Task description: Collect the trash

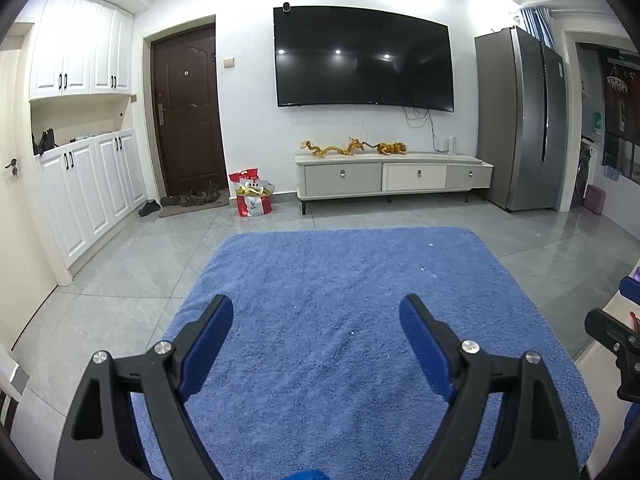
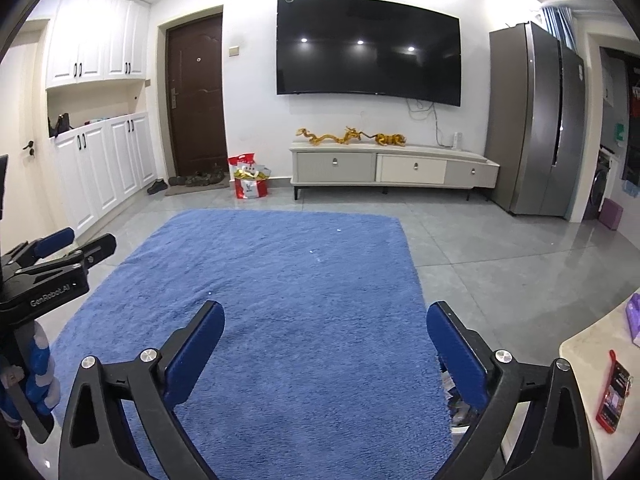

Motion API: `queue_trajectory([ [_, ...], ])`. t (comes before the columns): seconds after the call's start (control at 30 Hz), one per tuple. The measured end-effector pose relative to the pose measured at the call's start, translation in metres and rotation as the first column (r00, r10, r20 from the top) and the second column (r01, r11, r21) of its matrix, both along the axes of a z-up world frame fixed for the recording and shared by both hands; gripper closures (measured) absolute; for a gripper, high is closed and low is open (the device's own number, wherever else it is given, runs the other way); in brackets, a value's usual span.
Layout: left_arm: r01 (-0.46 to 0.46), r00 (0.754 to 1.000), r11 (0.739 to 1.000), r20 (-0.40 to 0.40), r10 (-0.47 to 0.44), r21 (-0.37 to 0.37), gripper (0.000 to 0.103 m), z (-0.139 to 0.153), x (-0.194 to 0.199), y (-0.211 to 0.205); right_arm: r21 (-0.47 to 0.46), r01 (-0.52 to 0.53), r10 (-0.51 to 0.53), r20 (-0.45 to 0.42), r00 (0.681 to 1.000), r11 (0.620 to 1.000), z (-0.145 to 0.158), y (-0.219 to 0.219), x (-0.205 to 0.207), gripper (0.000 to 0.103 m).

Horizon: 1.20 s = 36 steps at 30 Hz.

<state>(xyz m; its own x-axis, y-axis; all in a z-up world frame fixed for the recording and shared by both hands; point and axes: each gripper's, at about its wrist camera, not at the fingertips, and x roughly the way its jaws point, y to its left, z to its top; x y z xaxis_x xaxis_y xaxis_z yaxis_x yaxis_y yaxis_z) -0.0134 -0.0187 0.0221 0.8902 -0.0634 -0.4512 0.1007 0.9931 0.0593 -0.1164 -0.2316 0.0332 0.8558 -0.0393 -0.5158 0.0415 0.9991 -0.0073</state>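
Small white scraps lie scattered on the blue rug [image 1: 340,280]: one near its far right [image 1: 431,244], one a little closer [image 1: 422,269], one just ahead of my left gripper [image 1: 352,333]. The left gripper [image 1: 316,304] hovers open over the rug's near half with nothing between its blue pads. Further right, my right gripper [image 2: 325,308] is open wide and empty over the same rug [image 2: 280,280], with scraps ahead of it [image 2: 310,251] [image 2: 209,293]. Some crumpled packaging [image 2: 456,398] shows beside the rug's right edge, partly hidden behind the right finger.
A red and white bag [image 1: 252,200] full of items stands by the brown door [image 1: 188,112]. Low TV cabinet [image 1: 392,176] and fridge [image 1: 520,120] line the far wall. A pale table corner [image 2: 580,356] at right carries a red packet [image 2: 614,394]. Grey tile floor surrounds the rug.
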Motion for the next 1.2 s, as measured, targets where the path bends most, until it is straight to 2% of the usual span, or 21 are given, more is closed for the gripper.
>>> queue_trajectory([
  [0.4,-0.014,1.000,1.000,0.015,0.014,0.008,0.018,-0.004,0.000,0.000,-0.018,0.042,-0.042,0.018,0.999,0.999,0.000,-0.004,-0.001,0.001],
  [1.2,-0.010,1.000,1.000,-0.021,0.010,0.004,0.018,-0.013,0.005,0.000,-0.046,0.058,-0.057,0.023,0.998,0.997,-0.004,-0.007,-0.002,0.000],
])
